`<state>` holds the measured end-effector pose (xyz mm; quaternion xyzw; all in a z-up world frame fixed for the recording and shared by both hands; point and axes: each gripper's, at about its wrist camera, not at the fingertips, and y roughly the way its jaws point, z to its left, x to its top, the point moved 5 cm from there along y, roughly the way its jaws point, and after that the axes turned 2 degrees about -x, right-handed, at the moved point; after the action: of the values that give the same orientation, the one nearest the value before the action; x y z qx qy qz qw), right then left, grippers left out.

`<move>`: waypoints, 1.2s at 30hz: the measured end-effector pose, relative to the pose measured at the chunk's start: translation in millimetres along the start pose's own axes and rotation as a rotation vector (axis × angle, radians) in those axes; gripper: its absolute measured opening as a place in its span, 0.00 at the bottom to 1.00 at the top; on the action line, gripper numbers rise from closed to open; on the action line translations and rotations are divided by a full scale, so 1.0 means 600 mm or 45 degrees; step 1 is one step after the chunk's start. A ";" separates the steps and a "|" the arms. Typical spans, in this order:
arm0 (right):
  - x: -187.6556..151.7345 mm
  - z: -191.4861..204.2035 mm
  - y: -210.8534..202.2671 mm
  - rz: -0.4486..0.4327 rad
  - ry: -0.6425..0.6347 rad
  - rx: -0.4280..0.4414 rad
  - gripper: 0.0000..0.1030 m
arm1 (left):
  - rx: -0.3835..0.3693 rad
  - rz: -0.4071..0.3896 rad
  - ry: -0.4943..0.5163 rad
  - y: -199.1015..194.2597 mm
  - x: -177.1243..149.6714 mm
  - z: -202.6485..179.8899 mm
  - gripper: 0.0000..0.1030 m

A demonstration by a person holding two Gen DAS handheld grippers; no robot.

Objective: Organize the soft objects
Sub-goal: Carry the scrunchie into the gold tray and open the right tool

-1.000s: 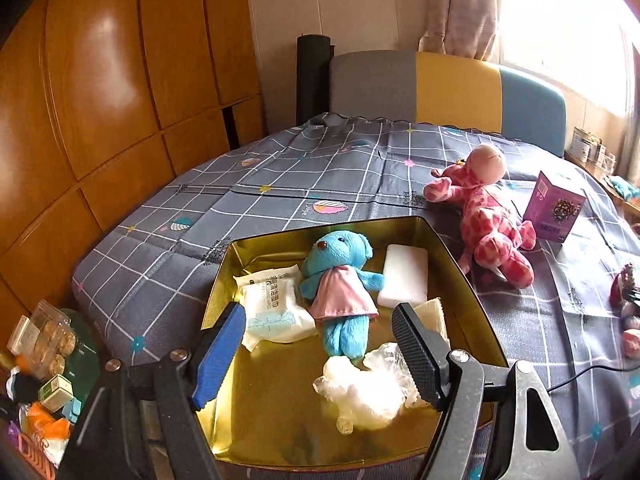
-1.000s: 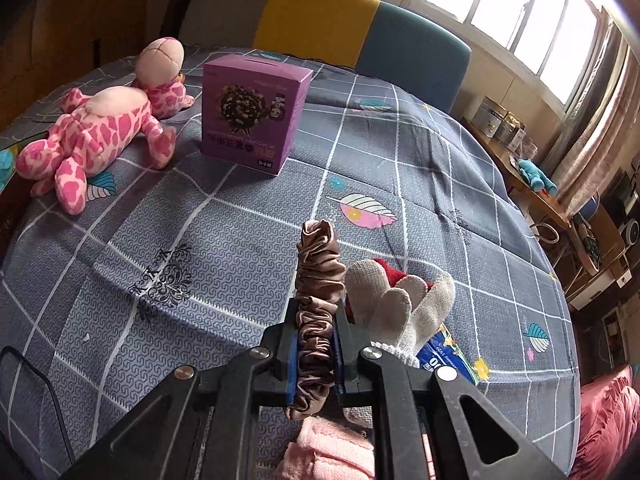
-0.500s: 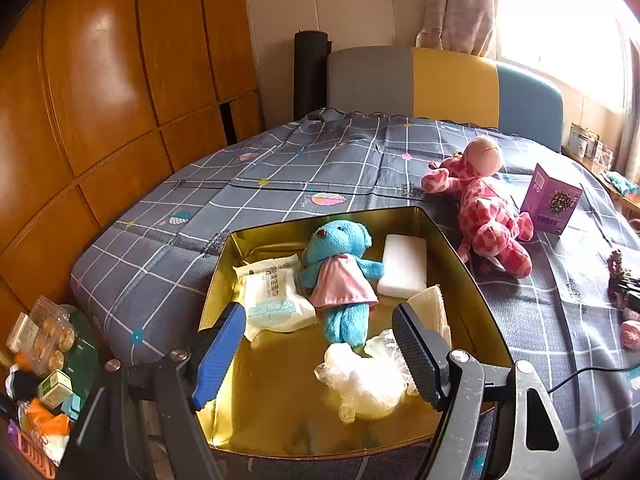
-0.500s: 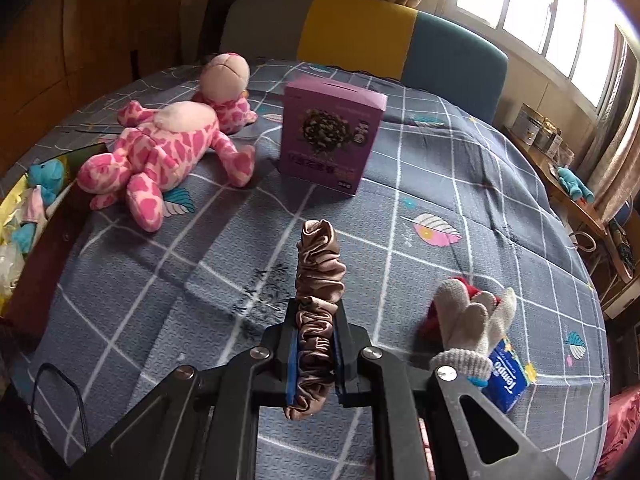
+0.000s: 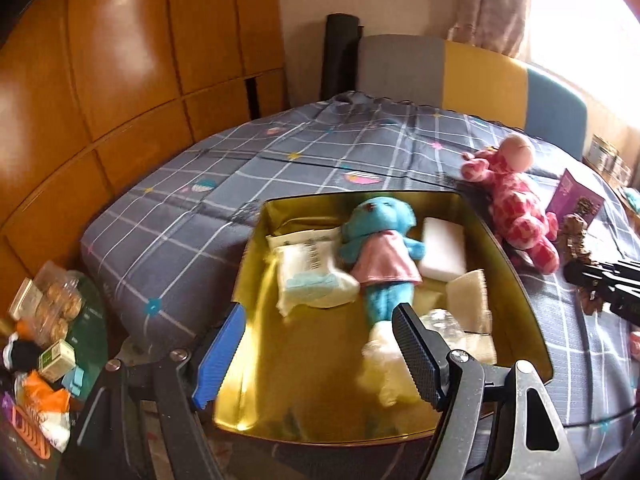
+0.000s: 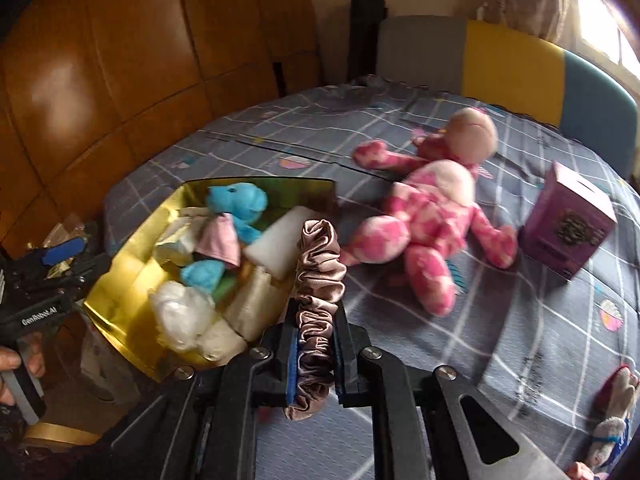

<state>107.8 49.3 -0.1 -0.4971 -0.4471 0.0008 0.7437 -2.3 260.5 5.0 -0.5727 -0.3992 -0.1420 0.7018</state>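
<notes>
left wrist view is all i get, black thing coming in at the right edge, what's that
Observer: That is the right gripper, shut on a satin scrunchie.
Operator: what's past the purple box, my view cuts off
Observer: The purple box stands upright on the bedspread, and a knit glove lies nearer the camera at the right edge.
Operator: is my gripper near the tin
Observer: The left gripper is open at the gold tin's near rim, and a hand holds its handle.
</notes>
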 end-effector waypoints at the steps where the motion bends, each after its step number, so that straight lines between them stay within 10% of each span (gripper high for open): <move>1: 0.009 0.023 0.010 0.002 -0.017 0.032 0.12 | 0.007 0.004 -0.014 0.001 -0.002 0.008 0.74; 16: 0.008 0.136 0.211 0.318 -0.008 0.083 0.19 | -0.014 0.036 -0.077 0.016 -0.018 0.037 0.74; 20: 0.008 0.132 0.201 0.292 -0.012 0.076 0.35 | -0.020 0.038 -0.071 0.016 -0.018 0.032 0.74; 36: 0.005 0.121 0.123 0.115 -0.004 -0.024 0.40 | -0.033 0.027 -0.059 0.010 -0.018 0.023 0.74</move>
<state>94.0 141.7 -45.1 -0.5238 -0.4253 0.0309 0.7374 -10.8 272.0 -6.9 -0.5890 -0.4074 -0.1263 0.6864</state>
